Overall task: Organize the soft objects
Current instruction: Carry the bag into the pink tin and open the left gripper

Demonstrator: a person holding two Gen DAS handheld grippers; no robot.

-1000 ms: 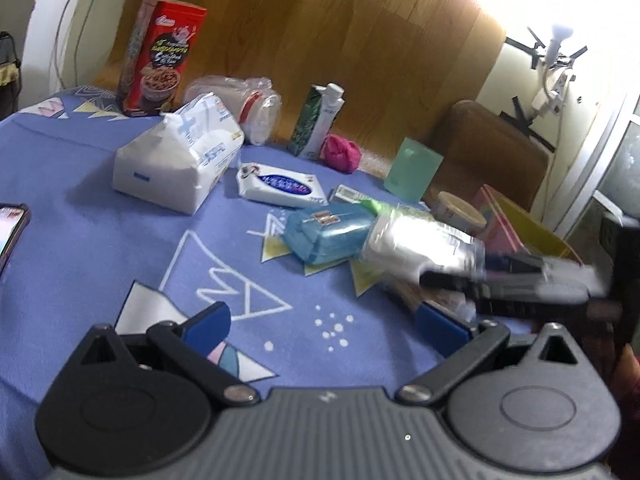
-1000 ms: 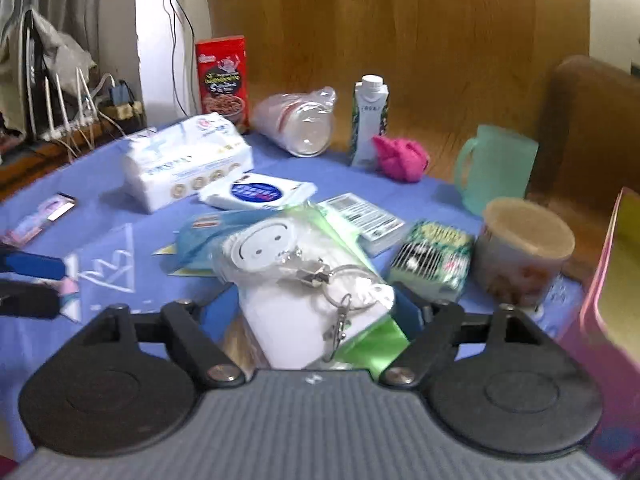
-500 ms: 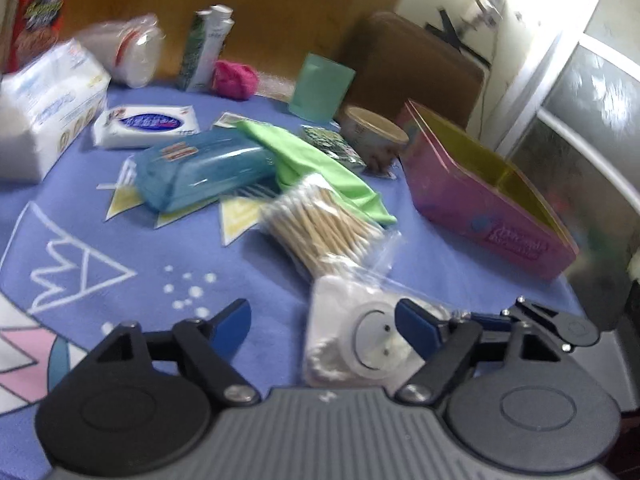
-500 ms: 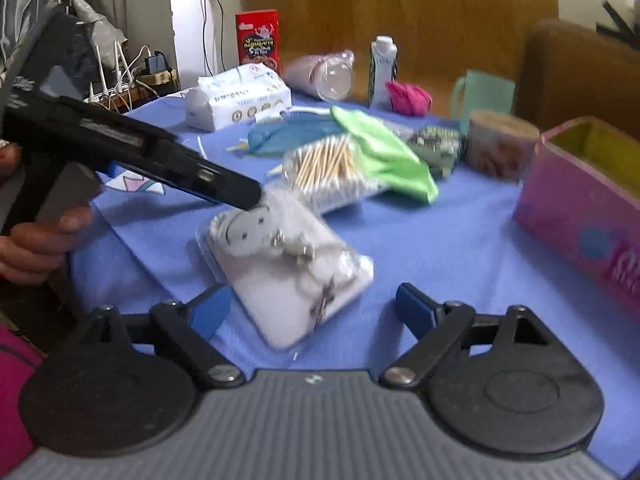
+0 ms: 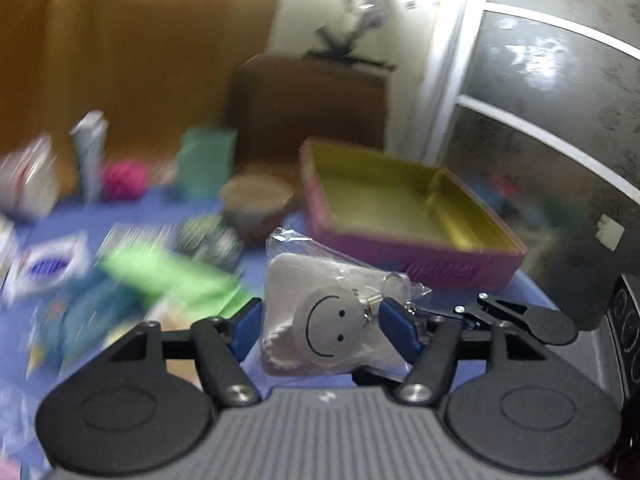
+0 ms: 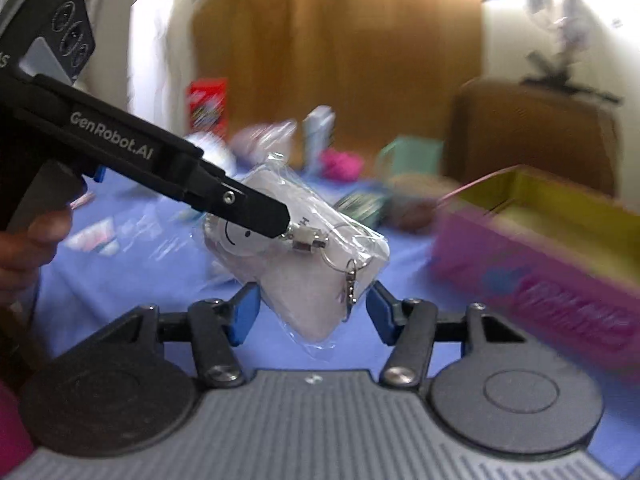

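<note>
While the pink box [image 5: 404,240] with its yellow inside is sitting open and bare on the blue desk [image 6: 120,280], with nothing that I can make out in it, a pale green cup [image 5: 204,160] and a round lidded tub [image 5: 256,200] are standing just to its left, too blurred to show any contents. The words "GenRobot.AI" are running in pale letters along the arm of the left gripper [image 6: 276,216], and the lettering on the box's pink side is smeared past reading. The left gripper [image 5: 316,320] has just been closing, and its blue fingers [image 5: 394,324] are pinching a clear-bagged white soft pouch [image 5: 320,320] bearing a round smiley-face tag and a metal key ring, holding it up off the desk in front of the box. The right gripper [image 6: 308,312] has just been narrowing as well; its blue fingers [image 6: 244,312] are standing partly apart on either side of the pouch's [image 6: 312,264] lower end, and I cannot tell whether they are touching the wrapping. A hand [image 6: 28,244] is gripping the left tool's handle.
</note>
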